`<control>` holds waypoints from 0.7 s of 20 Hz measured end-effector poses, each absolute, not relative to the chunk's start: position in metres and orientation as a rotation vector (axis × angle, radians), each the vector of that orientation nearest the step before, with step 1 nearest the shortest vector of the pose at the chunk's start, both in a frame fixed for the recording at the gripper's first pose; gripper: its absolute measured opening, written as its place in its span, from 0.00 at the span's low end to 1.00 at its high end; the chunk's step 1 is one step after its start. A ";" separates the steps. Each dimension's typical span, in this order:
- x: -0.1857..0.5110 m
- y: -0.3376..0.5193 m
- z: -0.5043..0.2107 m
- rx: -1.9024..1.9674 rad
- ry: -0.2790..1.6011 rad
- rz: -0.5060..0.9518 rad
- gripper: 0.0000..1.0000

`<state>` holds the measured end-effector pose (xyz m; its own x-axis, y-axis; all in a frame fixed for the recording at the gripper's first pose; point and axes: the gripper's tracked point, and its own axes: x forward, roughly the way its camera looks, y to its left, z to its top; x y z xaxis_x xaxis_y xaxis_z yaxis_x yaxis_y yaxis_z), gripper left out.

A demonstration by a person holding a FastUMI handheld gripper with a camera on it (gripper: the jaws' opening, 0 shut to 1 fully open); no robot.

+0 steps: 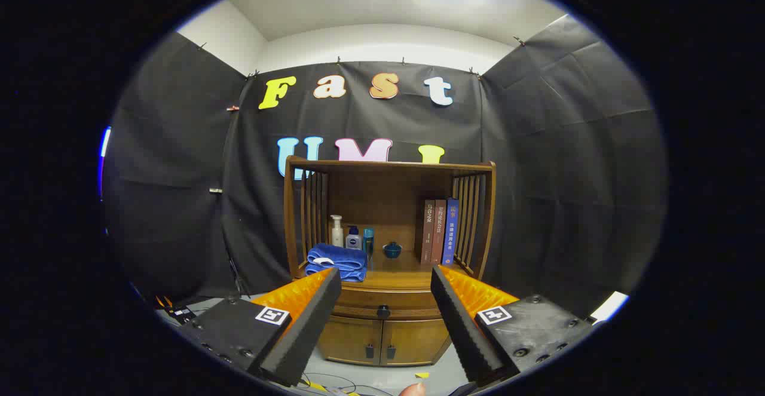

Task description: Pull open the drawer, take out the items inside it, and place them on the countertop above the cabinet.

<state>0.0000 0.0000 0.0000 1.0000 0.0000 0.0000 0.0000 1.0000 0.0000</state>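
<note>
Black-curtained booth, with a small brown wooden cabinet (385, 324) far ahead, its dark-knobbed drawer (383, 303) shut. Folded blue towel (336, 261) left on its surface (394, 278), three upright books (438, 232) right. Claw (385, 285) spread wide, gripping nothing.

The cabinet (385, 324) stands against the back wall, well beyond the claw (385, 282), whose fingers are spread wide and hold nothing. Its drawer (382, 303) sits closed under the surface (394, 278), above two doors (382, 341). On the surface, a towel (336, 261) lies left, three bottles (352, 235) behind it, a bowl (392, 249) mid-way, books (439, 232) upright at right.
</note>
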 end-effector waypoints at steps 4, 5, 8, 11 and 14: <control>0.001 0.000 0.000 0.009 0.004 -0.003 0.99; 0.001 0.000 0.000 0.010 0.003 -0.003 0.99; 0.000 0.001 0.000 0.011 0.001 0.000 0.99; 0.000 0.000 0.001 0.013 0.001 -0.002 0.99; 0.000 -0.001 0.000 0.016 0.000 -0.002 0.99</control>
<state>0.0005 -0.0008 0.0001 1.0000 -0.0019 -0.0004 0.0019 0.9999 0.0161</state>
